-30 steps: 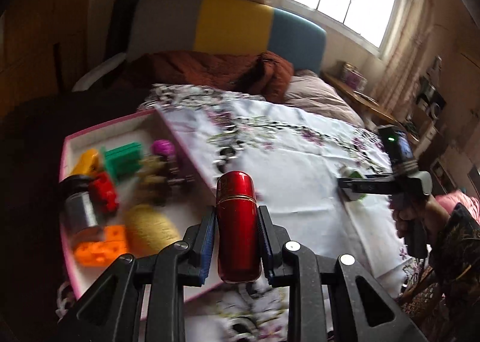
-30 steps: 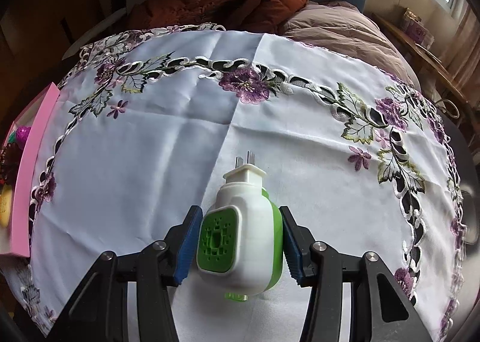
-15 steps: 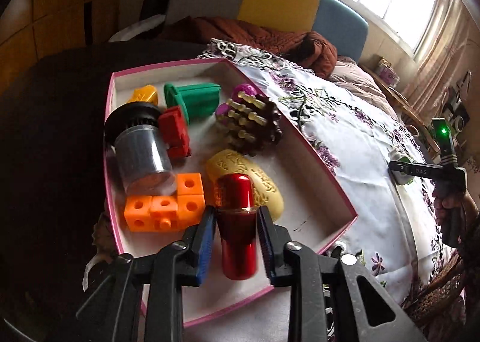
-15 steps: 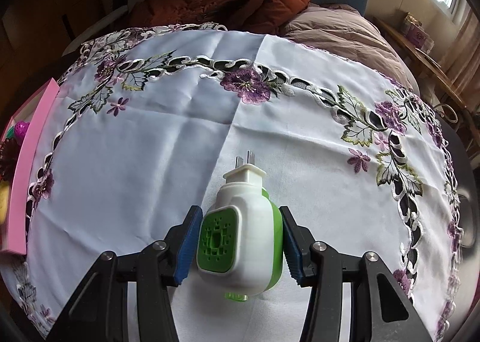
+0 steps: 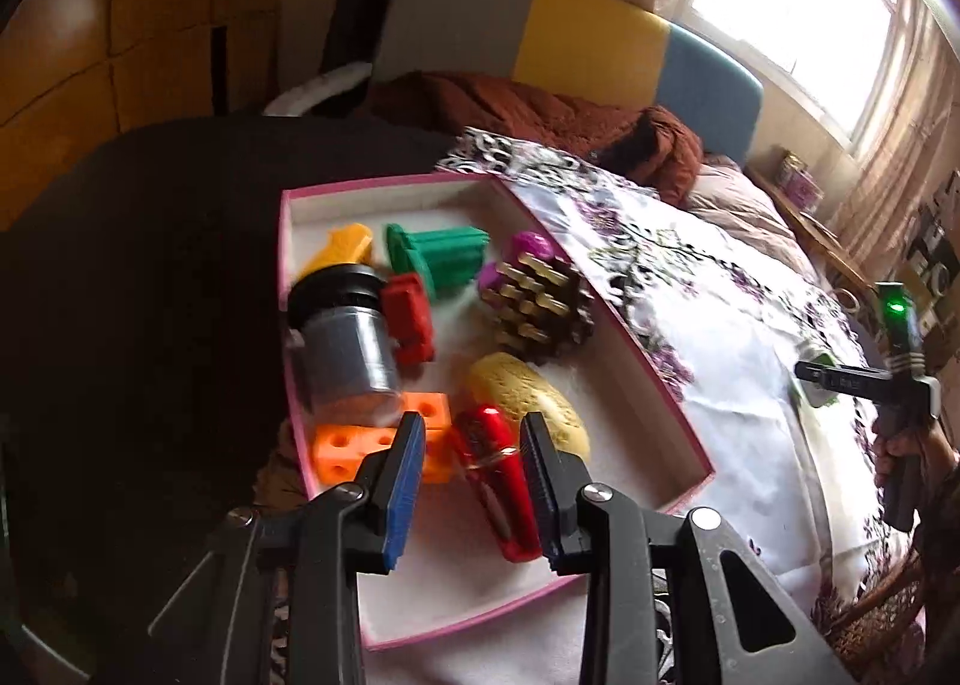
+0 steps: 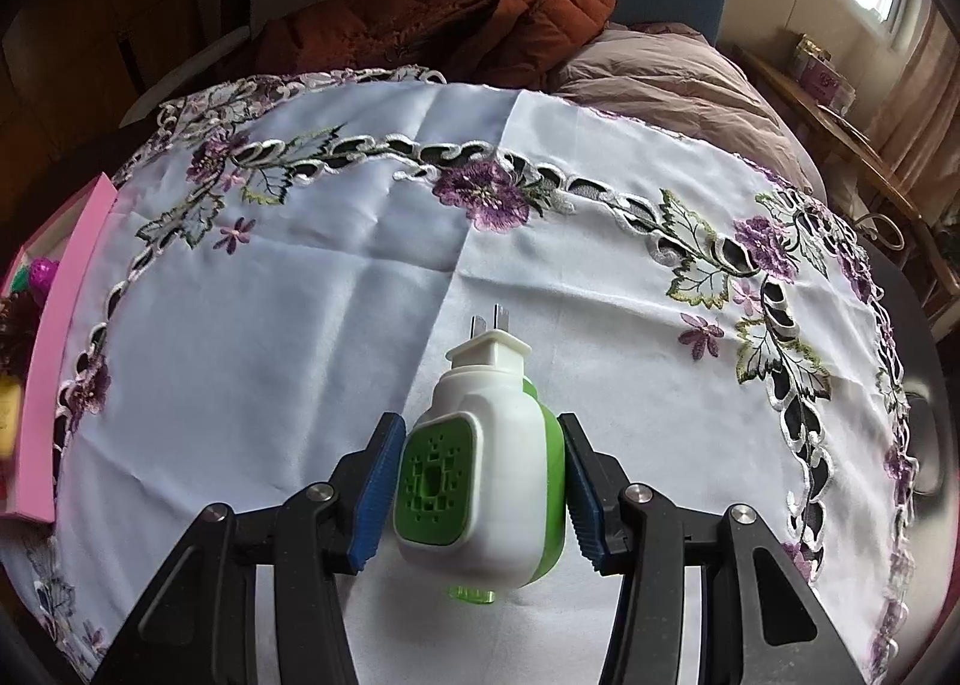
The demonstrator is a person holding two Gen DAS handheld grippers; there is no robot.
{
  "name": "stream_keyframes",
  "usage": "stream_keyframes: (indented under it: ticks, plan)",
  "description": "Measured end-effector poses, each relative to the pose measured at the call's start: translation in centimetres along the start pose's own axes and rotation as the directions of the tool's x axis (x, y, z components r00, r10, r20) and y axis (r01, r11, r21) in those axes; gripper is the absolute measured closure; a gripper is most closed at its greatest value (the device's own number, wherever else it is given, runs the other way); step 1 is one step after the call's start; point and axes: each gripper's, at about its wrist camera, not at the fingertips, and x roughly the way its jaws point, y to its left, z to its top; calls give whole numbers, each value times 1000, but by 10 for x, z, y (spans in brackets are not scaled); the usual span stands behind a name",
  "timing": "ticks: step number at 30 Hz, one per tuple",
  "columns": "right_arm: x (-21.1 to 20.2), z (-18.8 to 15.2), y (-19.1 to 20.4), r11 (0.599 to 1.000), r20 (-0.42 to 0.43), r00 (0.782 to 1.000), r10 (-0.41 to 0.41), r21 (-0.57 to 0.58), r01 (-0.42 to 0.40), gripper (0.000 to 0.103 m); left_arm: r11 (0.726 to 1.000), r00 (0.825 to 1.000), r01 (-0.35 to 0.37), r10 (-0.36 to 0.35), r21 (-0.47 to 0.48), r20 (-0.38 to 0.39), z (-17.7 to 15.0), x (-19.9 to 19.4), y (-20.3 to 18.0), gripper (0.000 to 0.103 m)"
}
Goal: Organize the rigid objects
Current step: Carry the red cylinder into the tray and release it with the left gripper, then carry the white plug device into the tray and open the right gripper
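Two grippers work over a round table under a white tablecloth embroidered with purple flowers point(image 6: 336, 325). At its left edge sits a shallow pink-rimmed cardboard tray point(image 5: 606, 319) holding a grey jar with a black lid point(image 5: 348, 349), a brown pine cone point(image 5: 540, 307), orange linked blocks point(image 5: 354, 442) and a yellow textured oval point(image 5: 528, 403). Left gripper point(image 5: 471, 490): jaws opening, the glossy red metal cylinder point(image 5: 495, 481) lies tilted between them inside the tray, pads clear. Right gripper point(image 6: 477, 496) clamps a white-and-green plug-in device point(image 6: 486, 475) over the cloth.
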Motion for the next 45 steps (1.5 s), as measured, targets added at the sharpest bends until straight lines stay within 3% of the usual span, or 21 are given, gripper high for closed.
stream_keyframes:
  ticks: [4, 7, 13, 17, 20, 25, 31, 40, 45]
  plan:
    - [-21, 2, 22, 997, 44, 996, 73, -10, -73, 52, 1000, 999, -29, 29, -8, 24, 3, -7, 6, 71]
    - [-43, 1, 61, 987, 83, 985, 150, -67, -145, 52, 999, 998, -43, 43, -22, 34, 3, -9, 10, 70]
    - [-83, -5, 161, 927, 142, 929, 341, -212, -308, 52, 997, 998, -62, 64, -54, 23, -1, -9, 20, 70]
    - [-88, -10, 214, 889, 140, 900, 413, -276, -365, 52, 995, 997, -71, 73, -65, 35, -4, -15, 24, 69]
    - [-84, -12, 241, 873, 122, 890, 440, -290, -391, 52, 994, 996, -76, 79, -77, 41, -5, -18, 28, 67]
    - [-66, -19, 270, 873, 79, 907, 414, -317, -371, 52, 992, 995, -87, 91, -94, 39, -6, -18, 34, 65]
    - [-38, -29, 283, 895, 29, 944, 327, -329, -300, 51, 989, 994, -98, 102, -109, 26, -9, -16, 38, 62]
    - [-40, -36, 281, 891, 44, 937, 347, -326, -314, 41, 984, 989, -136, 141, -118, 34, -9, -18, 41, 61]
    - [-54, -39, 282, 897, 104, 933, 343, -330, -293, 35, 978, 983, -167, 175, -126, 54, -7, -26, 41, 61]
